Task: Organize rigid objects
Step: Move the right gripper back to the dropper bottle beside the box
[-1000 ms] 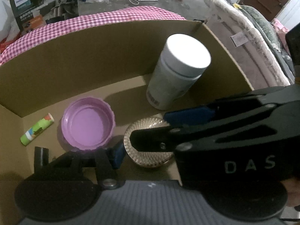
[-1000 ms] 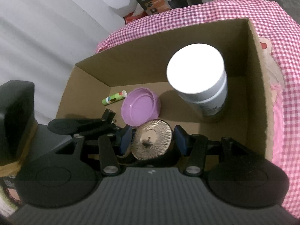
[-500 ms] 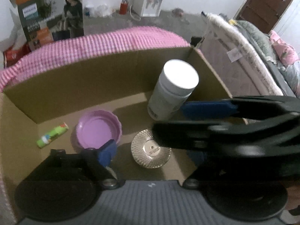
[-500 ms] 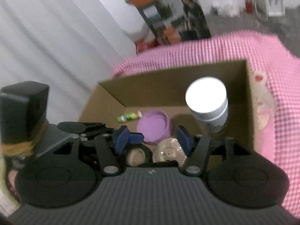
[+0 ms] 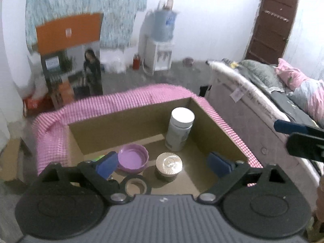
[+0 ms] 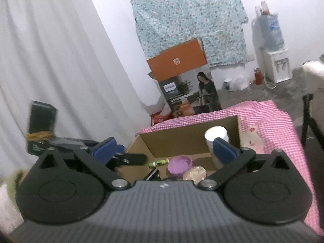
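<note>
Cardboard box [image 5: 129,125], open-topped with plain brown walls, sits on a table covered in pink-and-white checked cloth [image 5: 113,103] and holds the task's things. A second ago both tools were low inside the box around the ribbed gold jar; now both have pulled up and back, so the whole box and the room behind it show. The left tool [image 5: 162,163] hangs above the near edge of the box, its jaws opening wide with nothing pressed between the blue pads. The right tool [image 6: 164,149] is off to the near right, its jaws also opening wide and empty; its tips also show at the right edge of the left view. The gold jar [image 5: 169,163], round with a shiny fluted lid, now stands free near the middle of the box floor. Just to its left lies a shallow round purple lid [image 5: 132,157], smooth plastic, open side up. A tall white cylinder bottle [image 5: 180,129] with a flat white cap stands upright in the far right corner. A small green tube [image 6: 159,163] lies on its side at the left. A black tape ring [image 5: 134,187] lies at the near edge.
</note>
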